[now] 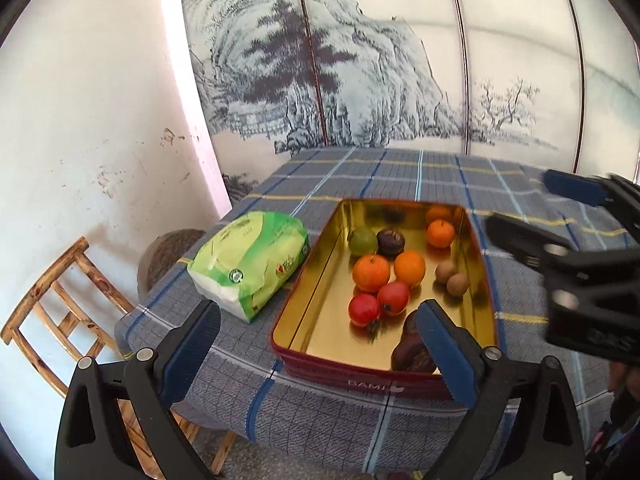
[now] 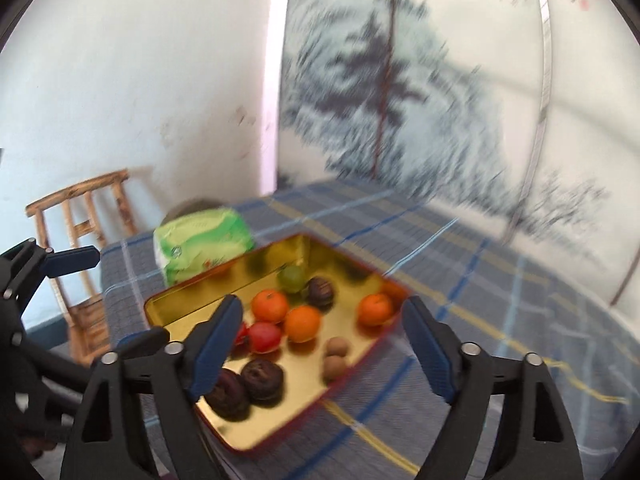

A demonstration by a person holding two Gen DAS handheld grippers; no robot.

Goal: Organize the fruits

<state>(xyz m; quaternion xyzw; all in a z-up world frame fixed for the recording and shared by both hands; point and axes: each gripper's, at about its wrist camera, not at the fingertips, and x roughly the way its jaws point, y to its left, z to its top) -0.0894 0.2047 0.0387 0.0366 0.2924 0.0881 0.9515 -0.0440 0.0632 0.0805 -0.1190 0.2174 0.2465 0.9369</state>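
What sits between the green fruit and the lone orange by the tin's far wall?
A dark brown round fruit sits between them in the left wrist view.

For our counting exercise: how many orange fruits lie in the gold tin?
3: one near the far right wall, two side by side mid-tin. The orange patch on the far wall looks like a reflection.

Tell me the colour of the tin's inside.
Shiny gold inside the tin, with a dark red outer rim; clearest in the left wrist view.

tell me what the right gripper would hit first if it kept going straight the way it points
Probably the fruit in the gold tin. The right gripper is open and empty, aimed down over the tin, with an orange fruit and two small brown fruits between its fingers. The view is blurred, so depth is uncertain.
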